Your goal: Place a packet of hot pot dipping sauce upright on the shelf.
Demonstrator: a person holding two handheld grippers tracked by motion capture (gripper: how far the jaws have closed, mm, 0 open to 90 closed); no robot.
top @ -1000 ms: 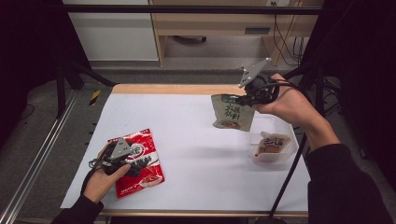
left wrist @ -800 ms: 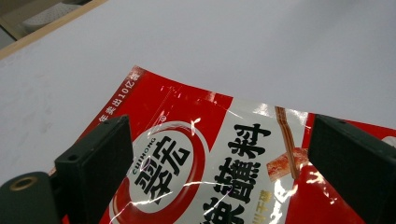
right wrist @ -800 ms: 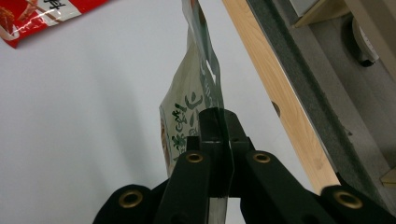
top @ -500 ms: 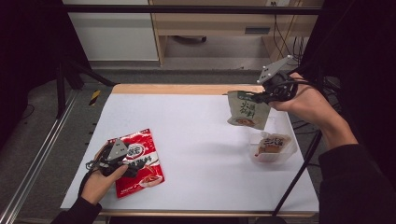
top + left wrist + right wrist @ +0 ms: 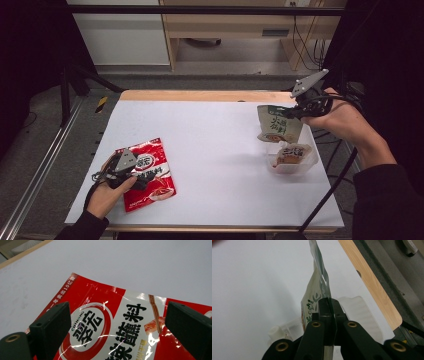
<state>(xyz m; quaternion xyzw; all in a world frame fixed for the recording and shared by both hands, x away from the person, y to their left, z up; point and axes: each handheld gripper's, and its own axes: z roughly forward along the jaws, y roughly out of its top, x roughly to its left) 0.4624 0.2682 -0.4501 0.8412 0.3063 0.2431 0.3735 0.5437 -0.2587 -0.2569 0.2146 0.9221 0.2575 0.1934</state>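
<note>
Across the white desk point(image 5: 215, 150), largest first: near its front-left corner lies the red pouch point(image 5: 149, 172), my left tongs point(image 5: 120, 325) gaping over it, unclamped. Toward the right edge, my right tongs point(image 5: 295, 111) pinch the green pouch point(image 5: 278, 129) by its top, hanging above the clear tub point(image 5: 290, 159). Risks: the thin film may slip from the jaws; the dangling pouch may catch the rim and tip the light tub.
</note>
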